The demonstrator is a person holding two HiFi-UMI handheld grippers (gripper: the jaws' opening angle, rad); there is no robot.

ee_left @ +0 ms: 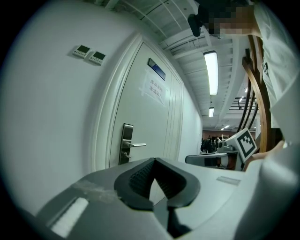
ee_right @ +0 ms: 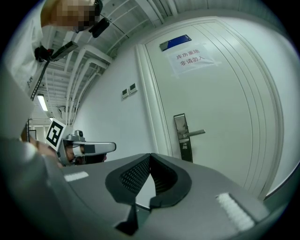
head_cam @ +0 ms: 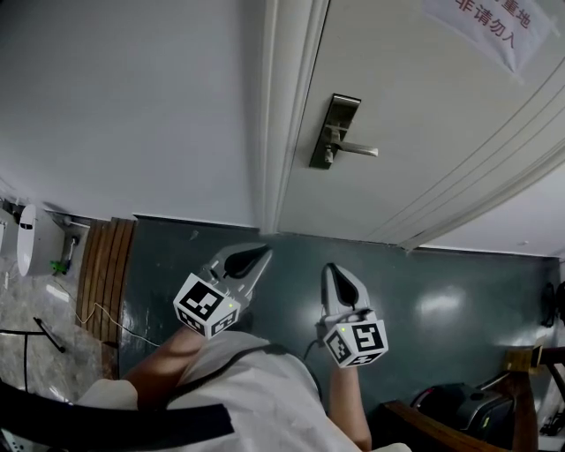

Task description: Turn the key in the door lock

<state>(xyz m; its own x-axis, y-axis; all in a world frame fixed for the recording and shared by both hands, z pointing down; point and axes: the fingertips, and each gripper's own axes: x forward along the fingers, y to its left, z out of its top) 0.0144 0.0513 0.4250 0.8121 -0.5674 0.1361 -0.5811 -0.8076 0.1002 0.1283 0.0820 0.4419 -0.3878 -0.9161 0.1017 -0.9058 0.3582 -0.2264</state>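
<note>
The white door (head_cam: 424, 115) carries a dark metal lock plate (head_cam: 334, 131) with a silver lever handle (head_cam: 357, 150). A small stub just under the lever (head_cam: 328, 159) may be the key, but it is too small to tell. My left gripper (head_cam: 263, 253) and right gripper (head_cam: 332, 267) are held side by side over the floor, well short of the door. Both point toward it, shut and holding nothing. The lock plate (ee_left: 127, 143) shows beyond the left gripper (ee_left: 153, 159), and the same plate (ee_right: 182, 136) shows beyond the right gripper (ee_right: 150, 155).
A white door frame (head_cam: 278, 115) and plain wall (head_cam: 132, 97) lie left of the door. A paper notice (head_cam: 494, 26) is stuck high on the door. The floor (head_cam: 459, 300) is dark green. A wooden chair (head_cam: 441, 428) stands at the lower right, and wooden slats (head_cam: 106, 265) at the left.
</note>
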